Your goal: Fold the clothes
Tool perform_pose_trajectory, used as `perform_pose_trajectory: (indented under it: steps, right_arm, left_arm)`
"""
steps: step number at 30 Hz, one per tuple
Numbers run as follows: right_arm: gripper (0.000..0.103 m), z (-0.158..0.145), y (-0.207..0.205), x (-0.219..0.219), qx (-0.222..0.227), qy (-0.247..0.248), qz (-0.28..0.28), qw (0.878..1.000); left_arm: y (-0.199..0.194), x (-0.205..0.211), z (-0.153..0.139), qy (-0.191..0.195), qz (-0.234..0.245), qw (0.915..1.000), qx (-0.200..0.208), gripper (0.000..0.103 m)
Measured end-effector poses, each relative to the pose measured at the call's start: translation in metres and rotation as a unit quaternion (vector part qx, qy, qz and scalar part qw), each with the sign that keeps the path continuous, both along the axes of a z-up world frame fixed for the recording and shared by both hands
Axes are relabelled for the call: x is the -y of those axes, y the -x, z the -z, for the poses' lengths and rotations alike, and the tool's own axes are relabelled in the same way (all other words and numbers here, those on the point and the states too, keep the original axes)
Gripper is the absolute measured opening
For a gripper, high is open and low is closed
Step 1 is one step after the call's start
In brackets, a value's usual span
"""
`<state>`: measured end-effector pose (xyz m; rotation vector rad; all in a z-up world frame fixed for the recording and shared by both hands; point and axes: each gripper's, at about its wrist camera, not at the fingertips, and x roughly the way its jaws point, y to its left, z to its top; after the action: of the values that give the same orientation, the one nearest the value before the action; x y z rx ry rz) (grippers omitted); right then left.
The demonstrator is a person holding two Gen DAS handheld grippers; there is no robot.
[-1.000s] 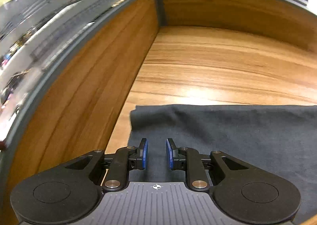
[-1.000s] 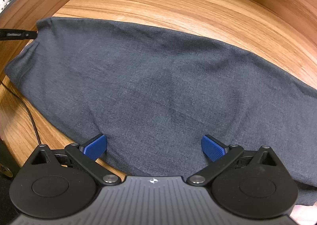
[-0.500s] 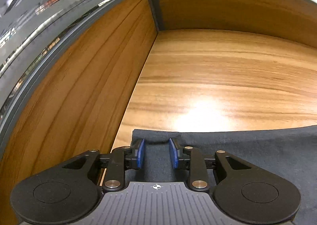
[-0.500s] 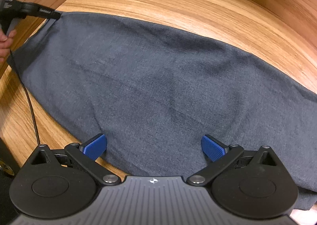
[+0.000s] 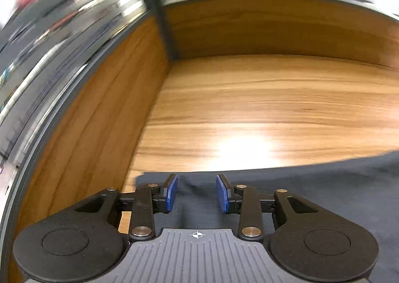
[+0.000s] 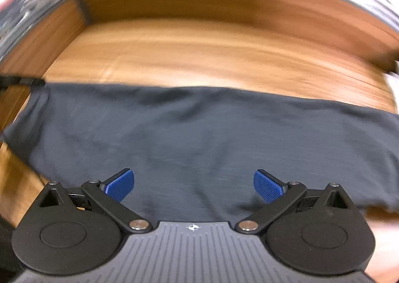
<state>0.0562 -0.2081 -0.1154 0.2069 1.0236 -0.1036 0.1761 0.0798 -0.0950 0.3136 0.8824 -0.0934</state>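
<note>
A dark grey garment (image 6: pixel 199 133) lies spread flat on the wooden tabletop (image 6: pixel 199 58). My right gripper (image 6: pixel 194 185) hovers over its near part, open wide, nothing between the blue pads. My left gripper (image 5: pixel 197 192) is at the garment's (image 5: pixel 311 183) far left corner. Its jaws are opening, the cloth lies below and between the pads (image 5: pixel 172 192), and they do not press on it. In the right wrist view, a finger of the left gripper (image 6: pixel 22 81) shows at that same corner.
Wooden side walls (image 5: pixel 87 133) with a dark post (image 5: pixel 154 8) in the corner close off the table's left and far sides. Bare wood (image 5: pixel 261 108) stretches beyond the garment's far edge. Both views are blurred by motion.
The left jaws have widened at the cloth's corner, and its far edge sits lower in that view. The right gripper has risen and rolled, staying wide open; more of the far wall shows.
</note>
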Motion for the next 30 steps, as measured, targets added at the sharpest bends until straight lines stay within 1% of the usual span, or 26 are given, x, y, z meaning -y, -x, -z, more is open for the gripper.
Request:
perform_pose_trajectory:
  steps: [6,10,15,18,23,25,30]
  right_arm:
    - [0.103,-0.013,0.056,0.067,0.010,0.019,0.066,0.998]
    - [0.103,-0.015,0.100,0.121,0.003,0.033,0.092,0.995]
    - [0.103,-0.012,0.159,0.195,-0.010,0.057,0.112,0.992]
    - [0.103,-0.008,0.193,0.243,-0.017,0.070,0.125,0.990]
    - [0.103,0.004,0.236,0.317,-0.032,0.105,0.122,0.986]
    - [0.103,0.011,0.242,0.342,-0.040,0.113,0.113,0.986]
    - [0.103,0.023,0.240,0.384,-0.051,0.118,0.068,0.989]
  left_arm:
    - [0.044,0.066,0.000,0.007,0.071,0.9974,-0.014,0.041]
    - [0.076,0.118,0.005,0.012,0.106,0.9939,-0.026,0.043]
    - [0.120,0.194,0.005,0.024,0.156,0.9866,-0.041,0.048]
    - [0.148,0.234,0.004,0.047,0.182,0.9810,-0.049,0.050]
    - [0.187,0.291,0.016,0.068,0.211,0.9728,-0.068,0.051]
    - [0.200,0.306,0.018,0.072,0.212,0.9717,-0.075,0.051]
    - [0.225,0.337,0.022,0.075,0.213,0.9706,-0.085,0.053]
